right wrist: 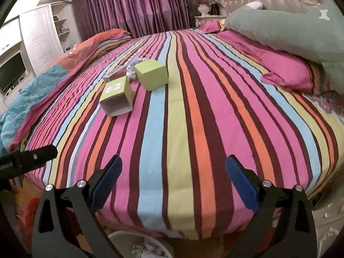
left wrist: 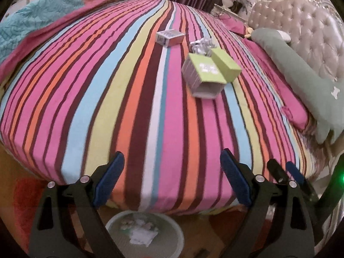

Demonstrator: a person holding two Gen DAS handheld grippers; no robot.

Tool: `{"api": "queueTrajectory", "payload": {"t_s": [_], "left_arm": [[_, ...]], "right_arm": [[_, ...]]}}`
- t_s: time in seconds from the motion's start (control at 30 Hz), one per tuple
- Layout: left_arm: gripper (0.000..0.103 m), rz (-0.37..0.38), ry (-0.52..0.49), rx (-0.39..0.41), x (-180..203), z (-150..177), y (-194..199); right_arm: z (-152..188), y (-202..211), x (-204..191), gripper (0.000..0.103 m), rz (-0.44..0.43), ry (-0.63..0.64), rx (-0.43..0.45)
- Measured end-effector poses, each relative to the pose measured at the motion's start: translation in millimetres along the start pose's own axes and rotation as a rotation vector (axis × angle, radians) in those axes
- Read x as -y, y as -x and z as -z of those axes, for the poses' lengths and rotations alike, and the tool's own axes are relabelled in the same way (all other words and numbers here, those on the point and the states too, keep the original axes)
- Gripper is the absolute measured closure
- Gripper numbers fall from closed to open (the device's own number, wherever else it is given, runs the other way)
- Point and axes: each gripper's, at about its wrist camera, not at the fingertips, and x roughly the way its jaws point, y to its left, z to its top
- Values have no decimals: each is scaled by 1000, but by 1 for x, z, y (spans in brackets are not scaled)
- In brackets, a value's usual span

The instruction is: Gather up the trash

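Nearest the left wrist camera, the left gripper (left wrist: 172,176) hangs over the foot edge of the striped bedspread (left wrist: 133,107) with its blue-padded jaws spread wide apart and nothing between them. Just below it, on the floor by the bed's end, stands a round white waste bin (left wrist: 114,221) with crumpled paper scraps (left wrist: 139,232) lying inside. The right gripper (right wrist: 174,180) likewise has its jaws standing well apart and empty, above the same bed edge; its tips also show at the right of the left wrist view.

Going left to right across the bed in the left wrist view: a folded teal and orange quilt (left wrist: 38,28) lies at the far left edge. Near the middle, further up the bed, a small grey and pink box (left wrist: 169,37) rests on the stripes. Right of it sits a crumpled silvery wrapper (left wrist: 201,45), touching the back of an open green box (left wrist: 203,75) that lies on its side with its white, hollow mouth facing the camera. Just beside that, a green lid-like box (left wrist: 225,64) leans against it. Further right lie a pink pillow (left wrist: 288,99) and a pale green cushion (left wrist: 301,81), against a tufted headboard (left wrist: 305,30).

Purple curtains (right wrist: 137,4) hang beyond the bed in the right wrist view.
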Motion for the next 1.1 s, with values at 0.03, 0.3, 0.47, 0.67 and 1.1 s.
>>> {"api": "queueTrajectory", "payload": {"t_s": [0.03, 0.3, 0.47, 0.67, 1.1], "left_arm": [[15, 4, 9, 1, 4, -5, -3], [15, -4, 23, 0, 29, -33, -29], [15, -16, 30, -3, 38, -50, -47], [15, -13, 26, -12, 47, -65, -65], [15, -15, 79, -56, 59, -96, -108]], "right_arm": [[-4, -3, 1, 10, -2, 5, 1], [-31, -31, 4, 10, -21, 53, 2], [-45, -46, 1, 10, -41, 102, -1], [-58, -64, 0, 10, -56, 149, -6], [-84, -101, -1, 11, -53, 227, -16]]}}
